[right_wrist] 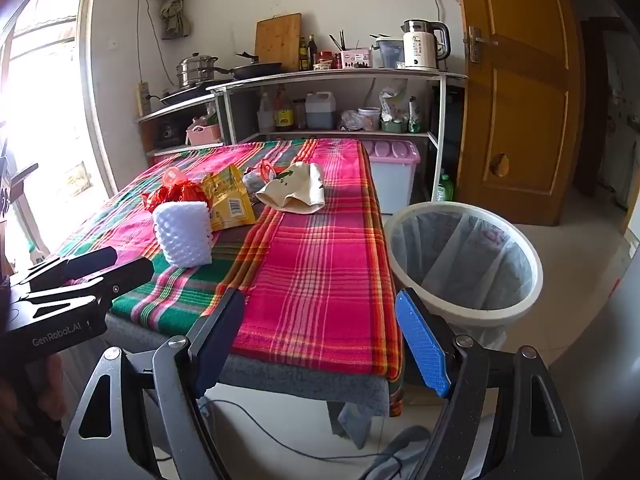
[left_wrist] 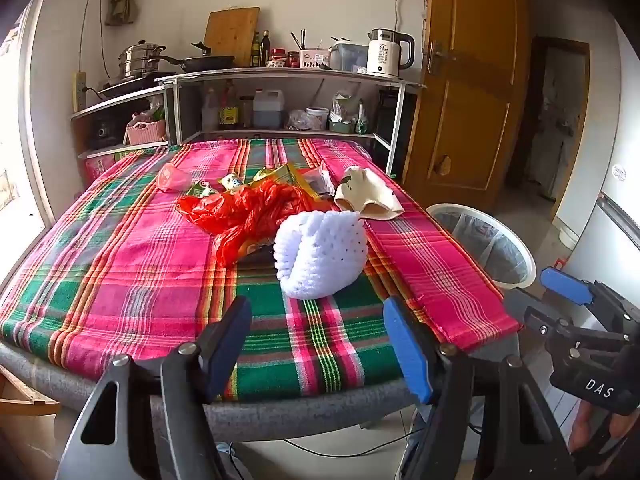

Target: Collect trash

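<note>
Nothing looks collected yet: white foam fruit net (left_wrist: 320,254), red plastic bag (left_wrist: 248,212) and yellow wrapper (right_wrist: 230,200) lie on the plaid-covered table (left_wrist: 120,280), beside the lined white bin (right_wrist: 464,260). Left gripper (left_wrist: 318,344) and right gripper (right_wrist: 320,340) both gape empty.

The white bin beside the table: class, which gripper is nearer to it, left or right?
Right. The right gripper hangs at the table's near corner, right beside the white bin. The left gripper sits further along the table's near edge, facing the white foam net.
</note>
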`<state>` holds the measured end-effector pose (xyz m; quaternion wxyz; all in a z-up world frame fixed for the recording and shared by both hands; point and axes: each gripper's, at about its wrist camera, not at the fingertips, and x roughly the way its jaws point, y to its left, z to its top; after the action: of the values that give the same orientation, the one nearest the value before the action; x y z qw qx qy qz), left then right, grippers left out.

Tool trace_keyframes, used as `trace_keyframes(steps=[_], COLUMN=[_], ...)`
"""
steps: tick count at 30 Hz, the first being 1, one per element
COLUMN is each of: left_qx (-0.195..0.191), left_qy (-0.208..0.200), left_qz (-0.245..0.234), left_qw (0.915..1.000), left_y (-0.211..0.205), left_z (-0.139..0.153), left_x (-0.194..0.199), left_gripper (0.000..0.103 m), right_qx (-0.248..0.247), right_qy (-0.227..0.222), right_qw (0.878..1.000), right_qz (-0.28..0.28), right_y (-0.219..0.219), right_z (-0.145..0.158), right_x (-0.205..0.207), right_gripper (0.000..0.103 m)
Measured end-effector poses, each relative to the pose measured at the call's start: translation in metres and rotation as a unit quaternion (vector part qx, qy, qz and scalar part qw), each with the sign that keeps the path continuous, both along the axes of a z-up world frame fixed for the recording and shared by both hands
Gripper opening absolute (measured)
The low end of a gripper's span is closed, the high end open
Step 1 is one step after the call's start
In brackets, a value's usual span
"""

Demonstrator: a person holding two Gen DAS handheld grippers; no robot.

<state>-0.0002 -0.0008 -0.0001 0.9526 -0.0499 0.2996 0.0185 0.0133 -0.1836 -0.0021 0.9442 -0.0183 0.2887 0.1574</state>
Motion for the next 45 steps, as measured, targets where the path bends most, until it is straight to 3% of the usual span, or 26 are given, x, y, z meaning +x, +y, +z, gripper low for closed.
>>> trace_keyframes(steps=[7,45], left_qx=[-0.012,-0.004], left_qy=[-0.002,-0.014], left_qz=[-0.003,-0.007], left_qw=[0.9999,0.9999], left_y=[-0.001,-0.004], left_z=[0.002,0.011], left_x=[-0.004,-0.011], left_gripper=[0.07,0.072], right_qx=[0.0,-0.001], right_qy=[0.007,0.005], right_qw=[1.0,1.0], right_qz=[-0.004,-0.007], right_y=[-0.001,-0.002], right_z=[0.0,0.007], right_x=[-0.004,-0.003], right_gripper=[0.078,0.078])
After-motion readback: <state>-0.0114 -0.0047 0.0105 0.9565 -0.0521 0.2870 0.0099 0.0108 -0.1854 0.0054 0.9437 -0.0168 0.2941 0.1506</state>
